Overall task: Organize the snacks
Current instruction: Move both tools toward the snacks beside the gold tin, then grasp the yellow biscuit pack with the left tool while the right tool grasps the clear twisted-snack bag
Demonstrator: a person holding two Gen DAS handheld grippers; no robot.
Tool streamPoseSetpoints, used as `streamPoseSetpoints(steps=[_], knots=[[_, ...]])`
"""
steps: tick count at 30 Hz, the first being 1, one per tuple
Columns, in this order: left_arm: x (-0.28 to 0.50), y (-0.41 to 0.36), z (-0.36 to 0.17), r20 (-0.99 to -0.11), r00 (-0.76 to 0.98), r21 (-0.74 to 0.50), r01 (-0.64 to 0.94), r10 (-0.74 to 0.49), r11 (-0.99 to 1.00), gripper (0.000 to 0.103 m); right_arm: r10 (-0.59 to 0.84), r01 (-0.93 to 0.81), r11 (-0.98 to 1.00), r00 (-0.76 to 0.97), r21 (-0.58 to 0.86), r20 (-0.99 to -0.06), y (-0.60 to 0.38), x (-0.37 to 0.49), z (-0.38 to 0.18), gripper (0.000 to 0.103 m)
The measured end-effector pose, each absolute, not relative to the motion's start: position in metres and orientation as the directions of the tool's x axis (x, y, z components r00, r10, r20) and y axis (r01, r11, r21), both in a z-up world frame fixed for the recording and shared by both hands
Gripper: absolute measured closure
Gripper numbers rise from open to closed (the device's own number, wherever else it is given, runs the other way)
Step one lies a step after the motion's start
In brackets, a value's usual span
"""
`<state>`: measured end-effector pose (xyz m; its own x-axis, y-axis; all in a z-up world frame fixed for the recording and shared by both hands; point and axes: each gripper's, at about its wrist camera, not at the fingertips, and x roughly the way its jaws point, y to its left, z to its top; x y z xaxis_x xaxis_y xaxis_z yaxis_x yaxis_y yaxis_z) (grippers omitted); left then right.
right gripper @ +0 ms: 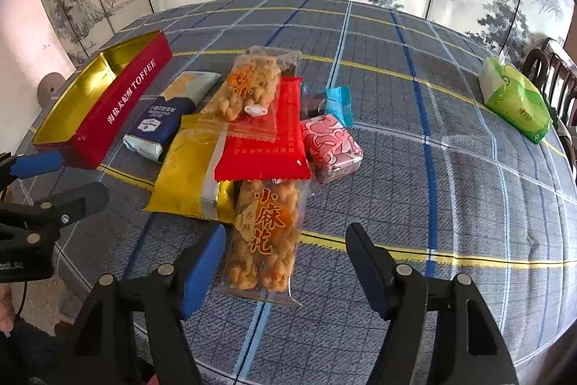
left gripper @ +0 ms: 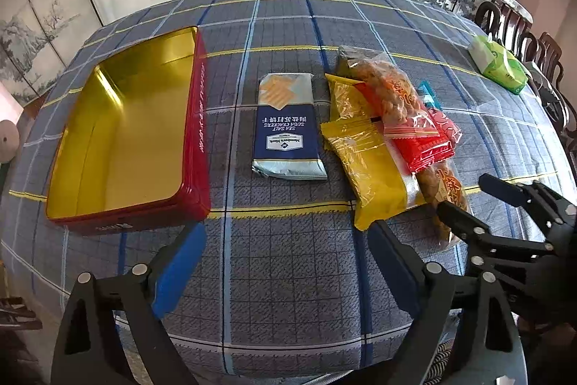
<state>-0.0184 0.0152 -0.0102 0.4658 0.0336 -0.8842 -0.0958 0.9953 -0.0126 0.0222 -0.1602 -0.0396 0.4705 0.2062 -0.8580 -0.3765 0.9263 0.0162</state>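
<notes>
With the red toffee tin empty and every snack, from the soda crackers to the twisted-dough pack, on the tablecloth, I judge nothing sorted; my left gripper and right gripper hover open, holding nothing.

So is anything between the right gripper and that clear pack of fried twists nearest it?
Nothing visible. The right gripper stands open above the bare tablecloth, with the twist pack lying uncovered just ahead between its fingers.
</notes>
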Motion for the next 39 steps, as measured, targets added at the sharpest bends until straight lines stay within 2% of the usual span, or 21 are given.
streamPoseSetpoints(steps=[2,7,10,14,32,39], knots=[[-0.018,0.014,-0.011,-0.885,0.464,-0.017,-0.093,0.028,0.996,0.018,0.204,-0.379,0.925,0.463,0.016,-0.862,-0.159,0.024,-0.043,0.037],[-0.016,0.011,-0.012,-0.887,0.461,-0.021,-0.085,0.021,0.996,0.019,0.207,-0.388,0.922,0.455,0.017,-0.866,-0.154,0.027,-0.048,0.039],[-0.014,0.009,-0.012,-0.888,0.46,-0.022,-0.08,0.018,0.997,0.019,0.219,-0.395,0.918,0.443,0.03,-0.869,-0.152,0.03,-0.052,0.056],[-0.01,0.005,-0.013,-0.893,0.45,-0.024,-0.077,0.013,0.997,0.019,0.23,-0.409,0.912,0.441,0.034,-0.867,-0.151,0.029,-0.052,0.065],[0.021,-0.044,-0.023,-0.915,0.392,-0.111,-0.016,-0.096,0.994,0.019,0.197,-0.296,0.953,0.464,0.059,-0.864,-0.21,0.038,-0.05,0.065],[0.042,-0.05,-0.038,-0.931,0.362,-0.085,-0.093,-0.046,0.992,0.019,0.227,-0.296,0.951,0.472,0.089,-0.852,-0.214,0.038,-0.05,0.065]])
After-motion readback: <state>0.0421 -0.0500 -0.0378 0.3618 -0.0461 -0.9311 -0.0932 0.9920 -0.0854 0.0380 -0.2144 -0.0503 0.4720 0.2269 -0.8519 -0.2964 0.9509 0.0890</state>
